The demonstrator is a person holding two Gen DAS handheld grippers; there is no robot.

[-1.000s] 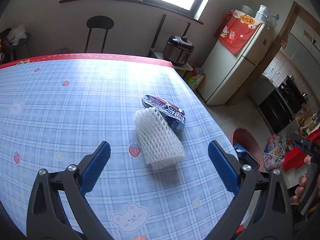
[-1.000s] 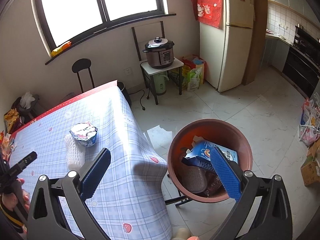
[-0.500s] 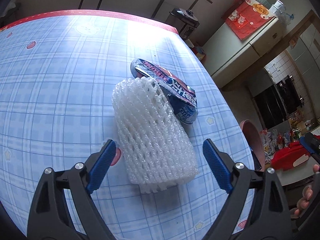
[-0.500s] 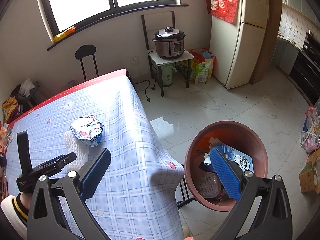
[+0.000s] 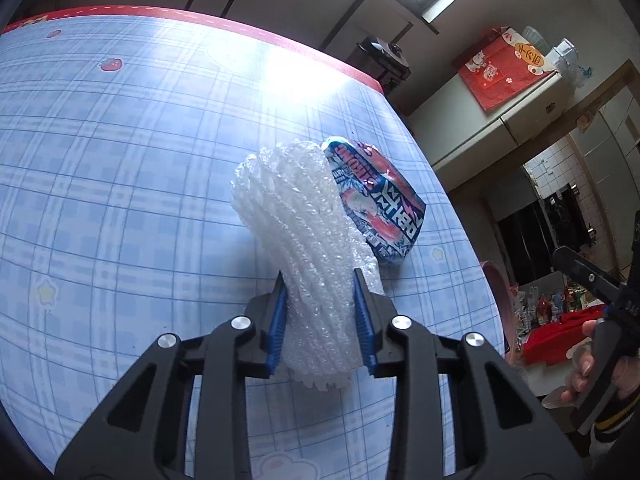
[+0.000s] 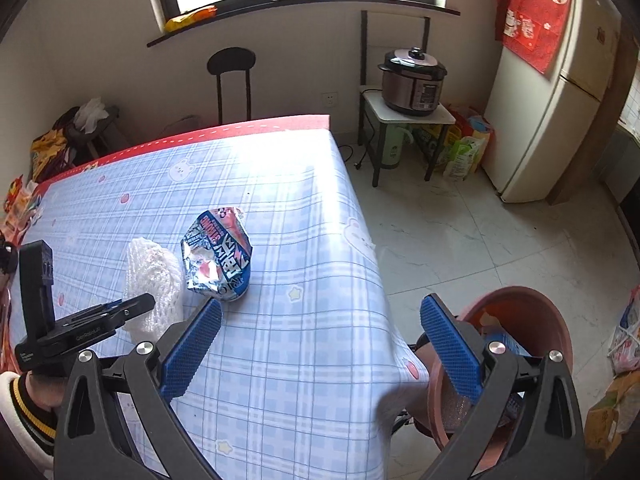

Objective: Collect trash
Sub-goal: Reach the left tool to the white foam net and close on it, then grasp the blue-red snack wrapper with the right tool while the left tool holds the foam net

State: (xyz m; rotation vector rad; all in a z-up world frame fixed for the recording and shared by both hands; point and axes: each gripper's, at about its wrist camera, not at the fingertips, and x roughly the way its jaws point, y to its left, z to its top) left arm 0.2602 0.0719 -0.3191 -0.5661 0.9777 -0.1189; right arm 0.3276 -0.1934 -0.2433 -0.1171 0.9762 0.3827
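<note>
A white foam net sleeve (image 5: pixel 304 240) lies on the blue checked tablecloth (image 5: pixel 120 168), squeezed narrow between the blue pads of my left gripper (image 5: pixel 320 284), whose jaws are closing on it. A crushed blue-and-pink snack cup (image 5: pixel 380 208) leans against the sleeve's far right side. In the right wrist view the sleeve (image 6: pixel 150 272) and the cup (image 6: pixel 218 256) sit side by side near the table's middle. My right gripper (image 6: pixel 322 306) is open and holds nothing, hovering over the table's right edge. A brown trash bin (image 6: pixel 536 312) with packaging inside stands on the floor past that edge.
A stool (image 6: pixel 232 72) stands behind the table by the wall. A pressure cooker (image 6: pixel 414 80) sits on a small stand, with bags beside it and a fridge (image 6: pixel 560 92) at the right. More bags lie on the floor at the far right (image 6: pixel 624 344).
My left gripper came down around the foam net sleeve and its jaws narrowed onto it. The right gripper swung left from over the bin to over the table's edge.
</note>
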